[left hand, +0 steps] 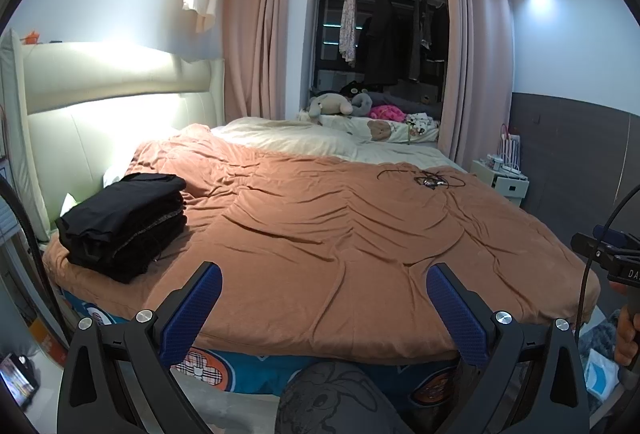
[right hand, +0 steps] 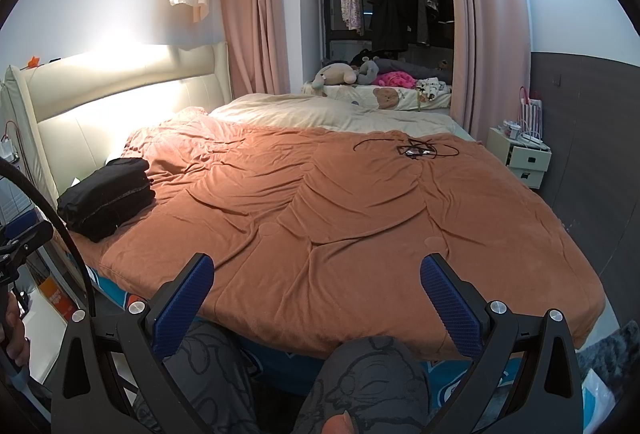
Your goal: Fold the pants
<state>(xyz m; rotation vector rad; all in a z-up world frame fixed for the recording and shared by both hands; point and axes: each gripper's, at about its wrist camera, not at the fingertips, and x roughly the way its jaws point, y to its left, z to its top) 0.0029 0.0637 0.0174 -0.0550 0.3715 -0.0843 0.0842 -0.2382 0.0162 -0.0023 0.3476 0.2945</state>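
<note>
A: What was the claw status?
B: The left claw and right claw were both spread wide, holding nothing, above the bed's near edge.
A: And the pants?
B: The black pants lay folded in a stack on the brown blanket, near the headboard.

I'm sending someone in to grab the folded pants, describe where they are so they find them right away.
Start at the big bed under the rust-orange blanket. Go to the corner by the cream padded headboard. There sits the stack of folded black pants, the only dark pile on the blanket; the tangle of black cable lies across the bed.
</note>
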